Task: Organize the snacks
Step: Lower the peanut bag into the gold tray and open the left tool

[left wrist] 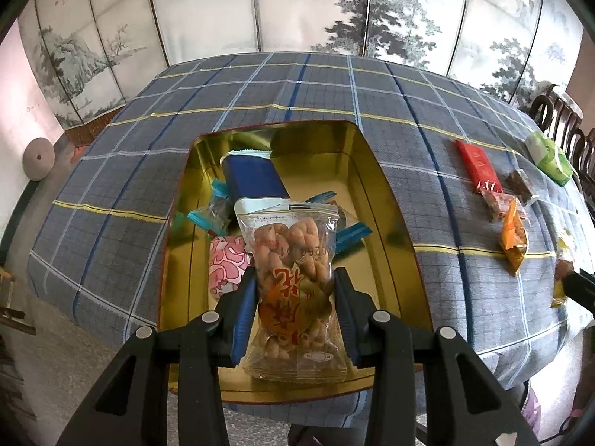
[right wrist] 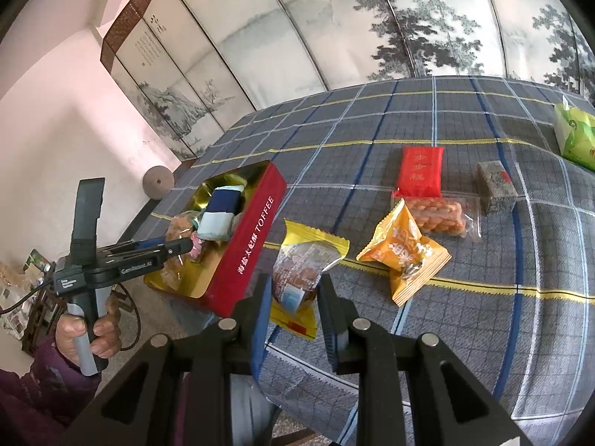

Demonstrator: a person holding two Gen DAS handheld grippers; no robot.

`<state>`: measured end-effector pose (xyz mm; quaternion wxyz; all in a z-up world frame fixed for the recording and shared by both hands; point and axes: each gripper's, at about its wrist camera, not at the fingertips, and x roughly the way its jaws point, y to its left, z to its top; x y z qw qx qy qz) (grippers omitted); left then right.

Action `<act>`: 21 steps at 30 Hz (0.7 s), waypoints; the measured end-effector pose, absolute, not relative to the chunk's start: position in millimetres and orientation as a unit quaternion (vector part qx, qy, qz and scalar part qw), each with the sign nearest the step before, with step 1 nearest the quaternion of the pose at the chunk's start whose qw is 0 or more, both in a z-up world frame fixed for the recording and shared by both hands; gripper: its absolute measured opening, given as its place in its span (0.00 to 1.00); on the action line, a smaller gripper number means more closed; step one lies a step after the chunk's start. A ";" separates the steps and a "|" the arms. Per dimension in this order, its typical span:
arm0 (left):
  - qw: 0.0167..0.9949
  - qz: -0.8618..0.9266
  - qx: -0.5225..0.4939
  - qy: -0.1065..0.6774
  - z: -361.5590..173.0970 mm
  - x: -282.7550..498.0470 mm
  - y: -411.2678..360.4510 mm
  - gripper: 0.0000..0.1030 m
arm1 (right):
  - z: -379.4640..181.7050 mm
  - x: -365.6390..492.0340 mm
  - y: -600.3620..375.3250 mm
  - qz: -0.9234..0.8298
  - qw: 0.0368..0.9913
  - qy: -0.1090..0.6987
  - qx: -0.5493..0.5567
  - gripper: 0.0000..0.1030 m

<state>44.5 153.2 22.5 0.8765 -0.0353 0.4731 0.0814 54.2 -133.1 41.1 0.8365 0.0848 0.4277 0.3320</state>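
Plaid-clothed surface (left wrist: 334, 85), painted screen behind. Left claw (left wrist: 295, 308) pinches the clear twist-cracker bag (left wrist: 293, 260) over the gold tin (left wrist: 375, 186); likely placing step, next release inside. Right claw (right wrist: 293, 297) pinches a yellow-edged snack packet (right wrist: 305, 260) just beside the tin.

From my left wrist view, the twisted-snack bag (left wrist: 293, 282) covers part of the pink wrapped sweet (left wrist: 227, 265) and the white-and-blue packet (left wrist: 256, 182) in the tin (left wrist: 386, 200). Near the table's right edge, a yellow packet (left wrist: 563, 260) is blurred and cut off by the frame. From my right, the tissue pack (right wrist: 576, 137) runs off the picture's edge, and the tin's red wall hides its contents' lower parts.
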 end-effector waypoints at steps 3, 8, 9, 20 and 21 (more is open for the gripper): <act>0.875 0.082 -0.036 0.476 19.4 47.0 154.0 0.35 | 40.8 54.5 -132.9 0.332 0.836 0.429 0.085 0.24; 0.872 0.081 -0.036 0.482 14.2 49.5 153.7 0.35 | 39.6 54.4 -132.9 0.333 0.835 0.430 0.084 0.24; 0.871 0.081 -0.035 0.483 13.0 50.3 154.0 0.35 | 39.3 54.3 -132.9 0.333 0.835 0.430 0.084 0.24; 0.869 0.086 -0.035 0.487 8.1 53.3 155.3 0.35 | 35.0 56.0 -132.6 0.335 0.831 0.437 0.084 0.24; 0.870 0.087 -0.034 0.485 8.7 53.2 154.7 0.35 | 34.8 55.5 -132.7 0.335 0.830 0.437 0.084 0.24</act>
